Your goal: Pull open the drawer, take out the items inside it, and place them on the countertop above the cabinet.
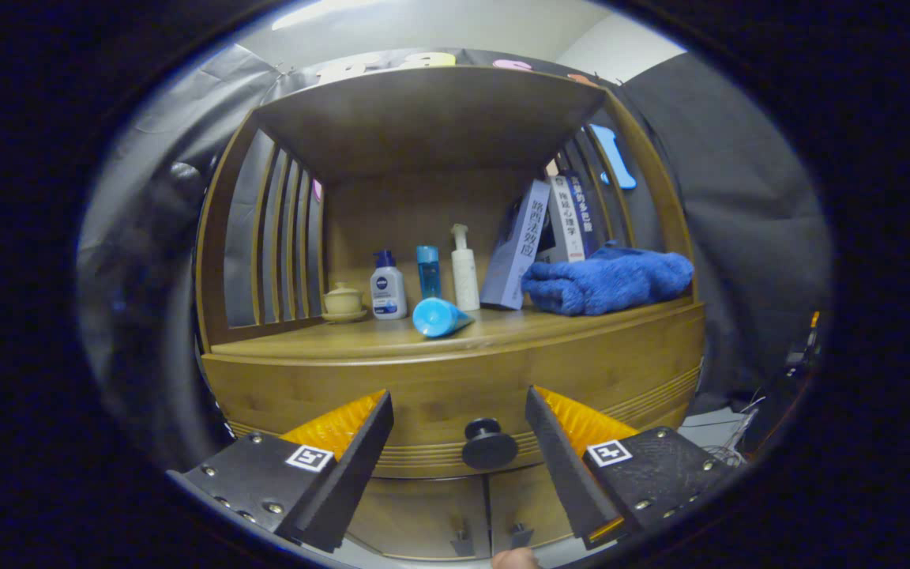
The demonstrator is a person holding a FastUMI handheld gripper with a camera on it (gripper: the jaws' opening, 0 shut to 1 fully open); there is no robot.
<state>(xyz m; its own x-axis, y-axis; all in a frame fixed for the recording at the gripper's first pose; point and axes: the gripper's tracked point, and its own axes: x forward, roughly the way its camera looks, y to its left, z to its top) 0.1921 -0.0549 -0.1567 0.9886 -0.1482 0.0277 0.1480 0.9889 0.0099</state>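
The gripper gapes wide around the closed drawer's knob, holding nothing; a towel lies at the counter's right edge.

The brown wooden cabinet looks smooth and satiny, its round black knob matt, the folded blue towel fluffy cloth.

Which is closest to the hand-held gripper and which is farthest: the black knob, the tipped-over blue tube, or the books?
From the hand-held gripper, whose fingers stand open:
1. Black drawer knob, between the fingers, just ahead.
2. Blue tube, lying on the countertop, beyond the knob.
3. Books, leaning at the back, behind the blue towel.
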